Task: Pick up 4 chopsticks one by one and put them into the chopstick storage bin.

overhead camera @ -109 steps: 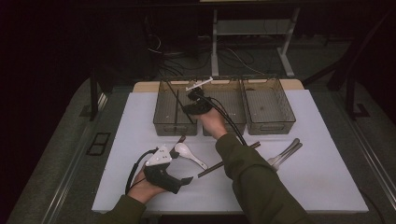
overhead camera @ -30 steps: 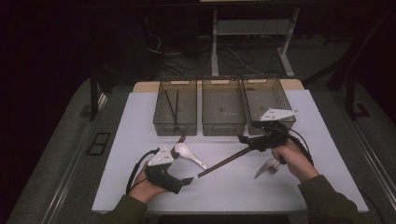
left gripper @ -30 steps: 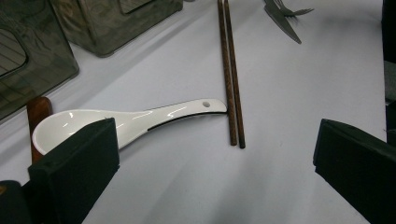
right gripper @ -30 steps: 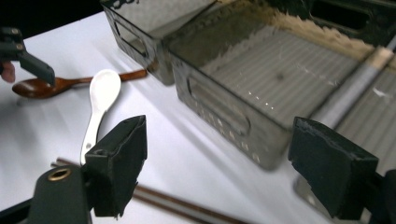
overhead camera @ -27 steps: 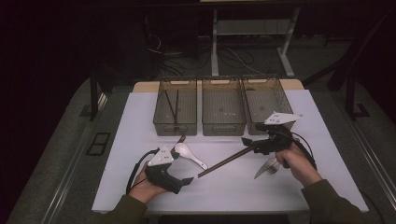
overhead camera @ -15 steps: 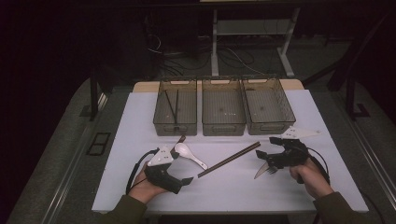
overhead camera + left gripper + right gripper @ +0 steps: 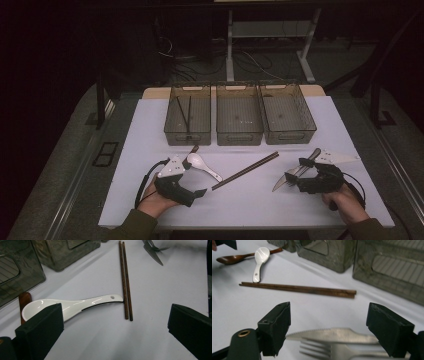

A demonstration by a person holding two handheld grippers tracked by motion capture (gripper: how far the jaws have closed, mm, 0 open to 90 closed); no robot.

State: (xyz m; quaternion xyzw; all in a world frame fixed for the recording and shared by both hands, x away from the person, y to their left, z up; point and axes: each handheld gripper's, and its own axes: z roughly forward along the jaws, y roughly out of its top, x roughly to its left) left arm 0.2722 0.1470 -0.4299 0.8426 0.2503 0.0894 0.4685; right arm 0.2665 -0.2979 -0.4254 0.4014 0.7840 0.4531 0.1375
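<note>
My left gripper (image 7: 196, 192) rests open at the table's front left, and its own view shows its jaws (image 7: 115, 325) wide apart with bare table between them. Just ahead lie a white ceramic spoon (image 7: 72, 305) (image 7: 202, 166), a wooden spoon (image 7: 24, 301) beside it, and a pair of dark chopsticks (image 7: 125, 282) (image 7: 245, 171). My right gripper (image 7: 301, 176) is low at the front right, open. A steel knife (image 7: 332, 335) and fork (image 7: 317, 348) lie under and between its jaws (image 7: 332, 326), and the pads stand clear of them.
Three clear bins stand in a row at the back: the left bin (image 7: 187, 131) holds two chopsticks, and the middle bin (image 7: 239, 134) and right bin (image 7: 290, 132) look empty. The white mat's front edge (image 7: 250, 222) is close to both hands.
My right hand has swung from near the right bin and the chopsticks' far end down to the front right, over the knife and fork. The left hand has kept still.
</note>
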